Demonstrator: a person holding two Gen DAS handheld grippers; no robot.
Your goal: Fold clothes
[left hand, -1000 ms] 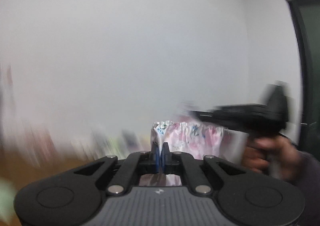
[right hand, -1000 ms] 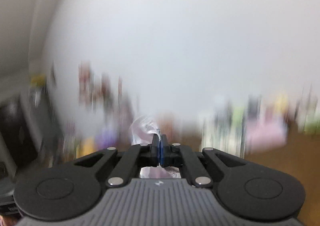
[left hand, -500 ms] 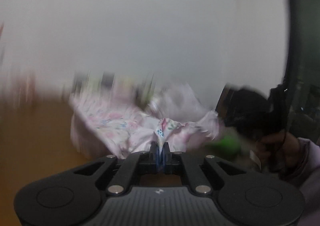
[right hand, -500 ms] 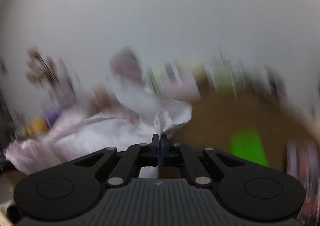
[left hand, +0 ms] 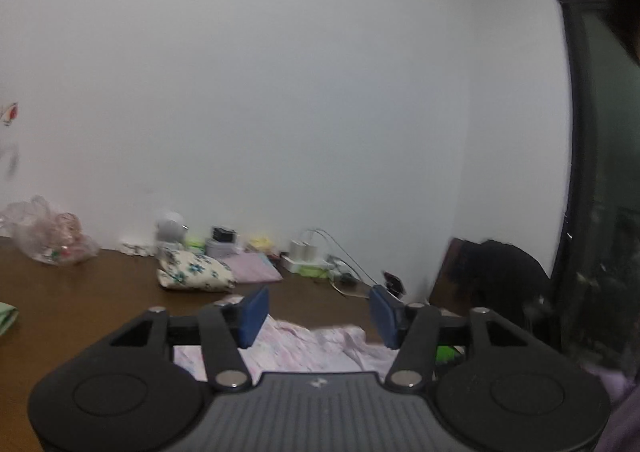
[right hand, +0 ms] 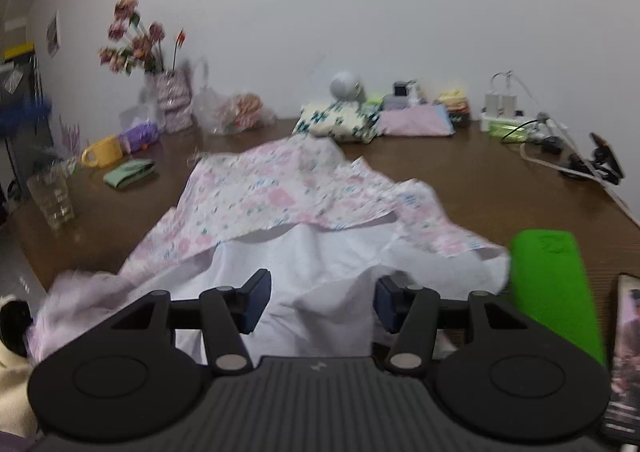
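The pink floral cotton garment with a white lining (right hand: pixel 280 188) lies spread on the brown wooden table (right hand: pixel 480 180), its printed layer rucked back so the lining (right hand: pixel 320 256) shows nearest the camera. The right gripper (right hand: pixel 320 300) hangs just above that lining with jaws wide and nothing between them; the left gripper (left hand: pixel 316 312) is likewise wide and empty over the garment's far edge (left hand: pixel 320 340).

The cloth lies uneven, so a fold made over these ridges would likely trap creases. A bright green flat object (right hand: pixel 552 284), possibly a pouch, though blurred, touches the hem and could get dragged along. A pinch may take only one layer, letting the lining slip.
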